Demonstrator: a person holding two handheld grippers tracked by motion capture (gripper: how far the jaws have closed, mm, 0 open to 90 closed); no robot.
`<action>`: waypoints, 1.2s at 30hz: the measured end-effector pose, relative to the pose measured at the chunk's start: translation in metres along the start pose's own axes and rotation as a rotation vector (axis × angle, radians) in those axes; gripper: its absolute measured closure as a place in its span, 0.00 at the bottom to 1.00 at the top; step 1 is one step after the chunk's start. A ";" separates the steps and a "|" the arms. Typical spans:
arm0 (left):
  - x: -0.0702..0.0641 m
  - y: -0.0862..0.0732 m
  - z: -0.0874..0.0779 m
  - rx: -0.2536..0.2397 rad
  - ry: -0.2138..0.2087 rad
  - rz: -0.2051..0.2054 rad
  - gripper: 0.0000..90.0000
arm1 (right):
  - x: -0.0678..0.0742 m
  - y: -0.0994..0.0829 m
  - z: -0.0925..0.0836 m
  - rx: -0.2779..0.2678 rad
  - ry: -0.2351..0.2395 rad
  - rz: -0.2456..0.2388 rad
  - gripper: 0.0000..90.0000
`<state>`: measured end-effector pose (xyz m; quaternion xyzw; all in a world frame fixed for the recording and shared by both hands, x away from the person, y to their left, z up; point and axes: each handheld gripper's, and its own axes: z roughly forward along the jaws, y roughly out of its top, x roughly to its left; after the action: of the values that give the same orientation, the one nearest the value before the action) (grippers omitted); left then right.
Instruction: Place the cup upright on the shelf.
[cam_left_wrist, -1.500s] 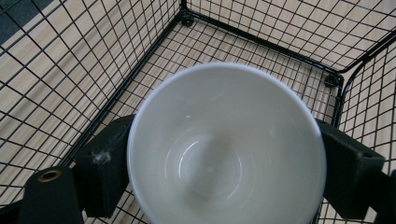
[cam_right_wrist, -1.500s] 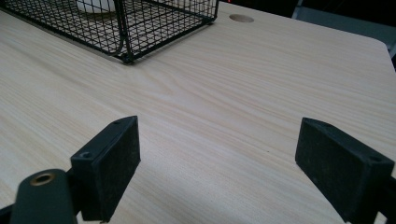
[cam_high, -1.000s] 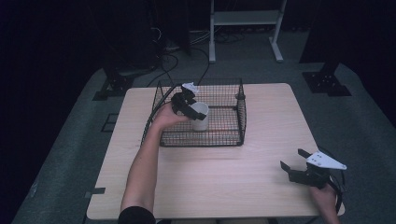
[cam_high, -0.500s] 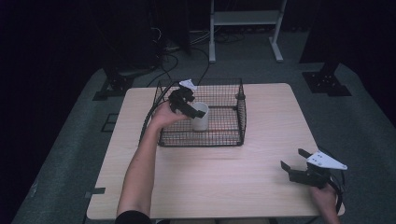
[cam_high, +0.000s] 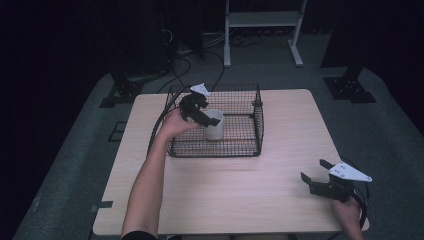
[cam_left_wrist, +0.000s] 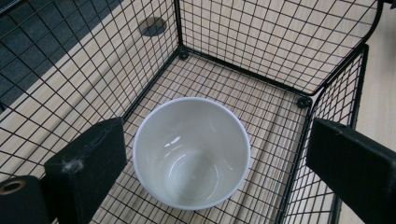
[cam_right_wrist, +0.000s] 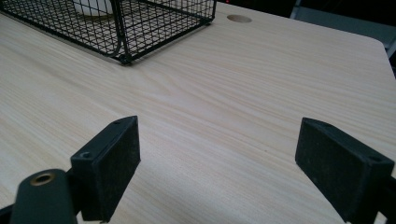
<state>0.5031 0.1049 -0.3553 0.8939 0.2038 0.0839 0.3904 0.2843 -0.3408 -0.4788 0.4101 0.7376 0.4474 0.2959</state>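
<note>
While my left gripper hangs over the black wire basket, its jaws have just been opening and now stand wide on either side of the white cup, touching nothing. That cup stands upright on the basket floor, near the left wall; I can read no print on it. My right gripper rests spread above the bare wooden table.

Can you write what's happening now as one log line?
white cup: upright in wire basket | left gripper: open above cup, jaws just opened | right gripper: open over table
</note>
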 end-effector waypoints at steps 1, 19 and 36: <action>0.000 0.000 -0.001 0.001 -0.001 0.001 0.05 | 0.000 0.000 0.000 0.001 0.000 0.000 0.15; -0.014 -0.004 -0.017 -0.039 0.013 0.019 0.06 | 0.000 0.000 0.000 0.001 -0.003 -0.001 0.15; -0.027 -0.015 -0.034 -0.057 0.018 0.030 0.06 | 0.000 0.000 0.001 0.009 -0.010 -0.006 0.15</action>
<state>0.4639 0.1248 -0.3429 0.8846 0.1916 0.1034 0.4124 0.2852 -0.3400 -0.4789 0.4115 0.7395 0.4412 0.2988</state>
